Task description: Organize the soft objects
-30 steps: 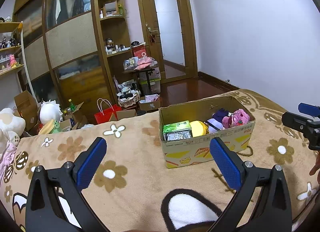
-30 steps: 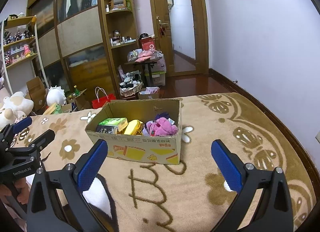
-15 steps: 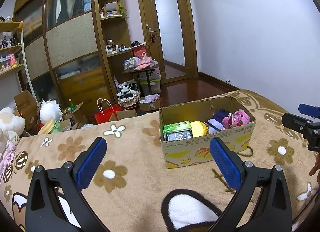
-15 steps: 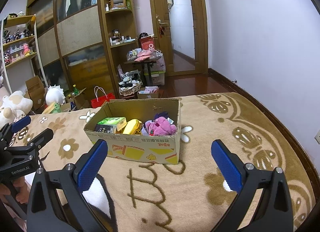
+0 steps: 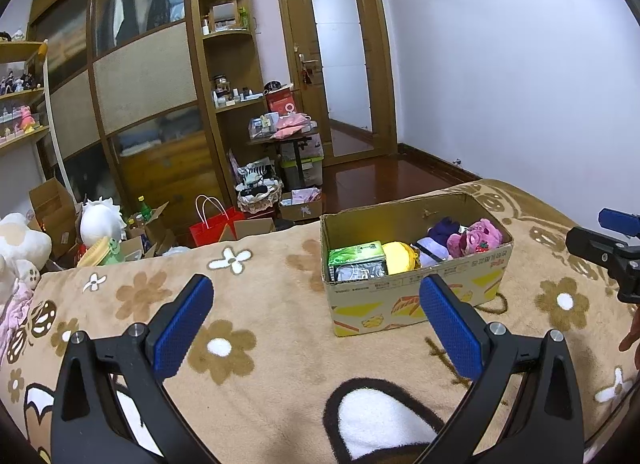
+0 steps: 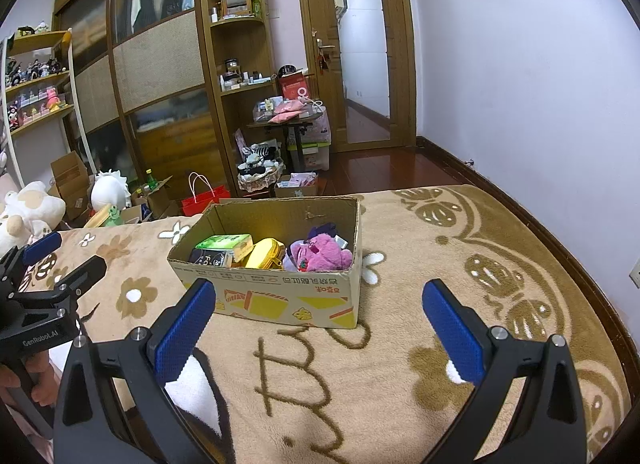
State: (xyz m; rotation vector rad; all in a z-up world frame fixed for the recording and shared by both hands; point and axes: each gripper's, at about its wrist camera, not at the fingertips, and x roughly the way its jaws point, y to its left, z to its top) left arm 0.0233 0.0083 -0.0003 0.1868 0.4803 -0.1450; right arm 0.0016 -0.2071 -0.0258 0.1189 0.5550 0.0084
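Observation:
An open cardboard box (image 5: 416, 304) (image 6: 280, 300) stands on the brown flower-patterned blanket (image 5: 248, 304). Inside lie a green pack (image 5: 354, 254) (image 6: 224, 242), a yellow pouch (image 5: 398, 258) (image 6: 266, 254), a purple soft toy (image 5: 442, 228) and a pink plush (image 5: 478, 234) (image 6: 320, 254). My left gripper (image 5: 316, 316) is open and empty, well short of the box; it also shows at the left of the right wrist view (image 6: 60, 260). My right gripper (image 6: 318, 322) is open and empty in front of the box; it shows at the right edge of the left wrist view (image 5: 600, 232).
White plush toys (image 5: 20, 244) (image 6: 28, 208) lie at the blanket's left end. Beyond the bed are cardboard boxes (image 5: 52, 212), a red bag (image 5: 214, 222), a small loaded table (image 5: 284, 136), a wooden wardrobe (image 5: 152, 104) and a door (image 5: 340, 76).
Both views have barely shifted; the box sits slightly nearer in the right wrist view. Both grippers stay open and empty.

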